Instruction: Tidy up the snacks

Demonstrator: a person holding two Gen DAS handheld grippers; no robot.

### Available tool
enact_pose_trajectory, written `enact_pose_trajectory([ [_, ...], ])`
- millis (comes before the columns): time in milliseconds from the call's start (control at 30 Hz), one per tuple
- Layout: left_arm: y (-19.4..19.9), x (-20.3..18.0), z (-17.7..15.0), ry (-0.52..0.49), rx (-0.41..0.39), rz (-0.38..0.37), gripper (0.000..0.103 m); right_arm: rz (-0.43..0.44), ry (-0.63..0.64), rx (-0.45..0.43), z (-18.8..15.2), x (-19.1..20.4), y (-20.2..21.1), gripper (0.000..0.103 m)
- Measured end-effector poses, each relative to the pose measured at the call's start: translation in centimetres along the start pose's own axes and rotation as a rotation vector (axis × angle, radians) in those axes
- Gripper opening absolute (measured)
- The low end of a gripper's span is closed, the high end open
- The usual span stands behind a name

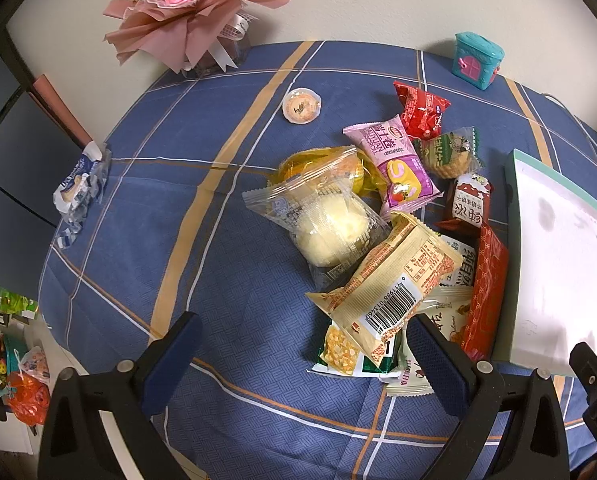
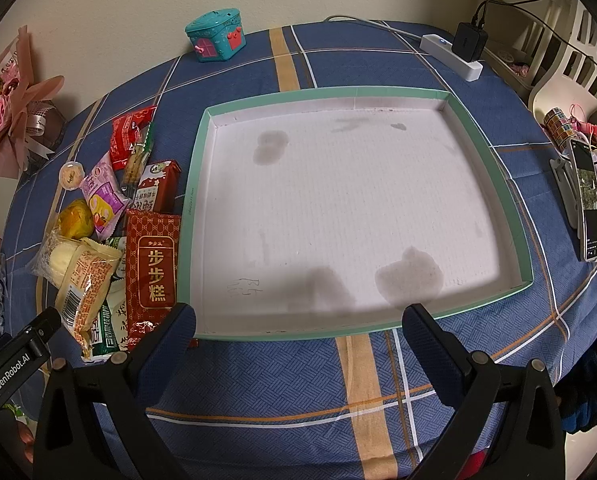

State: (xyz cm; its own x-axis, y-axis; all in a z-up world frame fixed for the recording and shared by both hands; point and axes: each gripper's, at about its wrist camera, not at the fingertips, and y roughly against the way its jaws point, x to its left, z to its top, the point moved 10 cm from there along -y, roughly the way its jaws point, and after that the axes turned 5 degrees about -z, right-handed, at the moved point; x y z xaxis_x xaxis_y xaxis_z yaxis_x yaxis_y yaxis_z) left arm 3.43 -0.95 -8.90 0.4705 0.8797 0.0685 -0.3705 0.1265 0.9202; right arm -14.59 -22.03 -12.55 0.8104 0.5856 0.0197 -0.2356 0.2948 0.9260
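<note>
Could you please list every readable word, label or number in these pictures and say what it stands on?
"步步糕": long red packet.
"GenRobot.AI": left gripper body, right wrist view.
"6 911988 013460", roughly: barcode on the beige packet.
"YOUYUAN": pink packet, partly legible.
Other packet print: too small or blurred.

Blue plaid tablecloth [image 2: 258, 380], mint-rimmed white tray [image 2: 526, 248], teal toy house [image 2: 216, 36], pink bouquet [image 1: 178, 8]

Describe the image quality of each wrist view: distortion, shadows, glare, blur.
Left wrist view: heavy fisheye bending, dark vignette corners, glare on the clear bun wrapper, box overexposed. Right wrist view: same curvature, soft grey patches, either shadow or stain, inside the box, open right gripper sharp, room edges slightly soft.
</note>
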Motion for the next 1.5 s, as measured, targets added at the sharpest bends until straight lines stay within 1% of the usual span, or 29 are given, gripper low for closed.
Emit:
enact_pose_trajectory([
  [500,0.0,-0.1,0.0,0.006,-0.001,0.001,0.103,-0.008,0.002,-0.005,0.0,0.1,0.1,0.103],
  [567,0.2,0.5,0.3,0.035,-0.014,-0.001,0.103,-0.007,0.005,-0.009,0.1,0.1,0.2,0.103],
  [633,0.5,1.5,0.7,0.085,-0.030,-0.002,0.103,0.002,0.011,-0.024,0.3,0.5,0.4,0.103],
  [733,0.5,3.2,1.0,0.155,-0.037,-0.007,0.103,0.038,0.030,-0.048,0.6,1.9,0.9,0.103],
  [800,0.2,4.2,1.0,0.190,-0.032,-0.015,0.103,0.072,0.051,-0.055,0.7,3.5,1.2,0.103],
  [933,-0.2,5.1,1.4,0.232,-0.019,-0.051,0.103,0.133,0.089,-0.056,0.4,6.4,1.6,0.103],
  [1000,-0.6,5.6,1.6,0.252,-0.013,-0.064,0.103,0.160,0.099,-0.047,0.3,7.9,1.5,0.103],
  [1067,-1.2,6.3,1.9,0.277,0.001,-0.061,0.103,0.185,0.102,-0.021,0.1,9.2,1.0,0.103],
  [1167,-2.0,7.0,2.2,0.300,0.021,-0.079,0.103,0.211,0.108,0.001,0.0,11.0,0.6,0.103],
  [1300,-2.5,7.9,2.3,0.332,0.034,-0.090,0.103,0.229,0.132,0.002,-0.3,13.6,0.9,0.103],
  [1500,-3.2,9.5,2.6,0.397,0.050,-0.115,0.103,0.225,0.168,0.003,-0.4,16.6,0.5,0.103],
])
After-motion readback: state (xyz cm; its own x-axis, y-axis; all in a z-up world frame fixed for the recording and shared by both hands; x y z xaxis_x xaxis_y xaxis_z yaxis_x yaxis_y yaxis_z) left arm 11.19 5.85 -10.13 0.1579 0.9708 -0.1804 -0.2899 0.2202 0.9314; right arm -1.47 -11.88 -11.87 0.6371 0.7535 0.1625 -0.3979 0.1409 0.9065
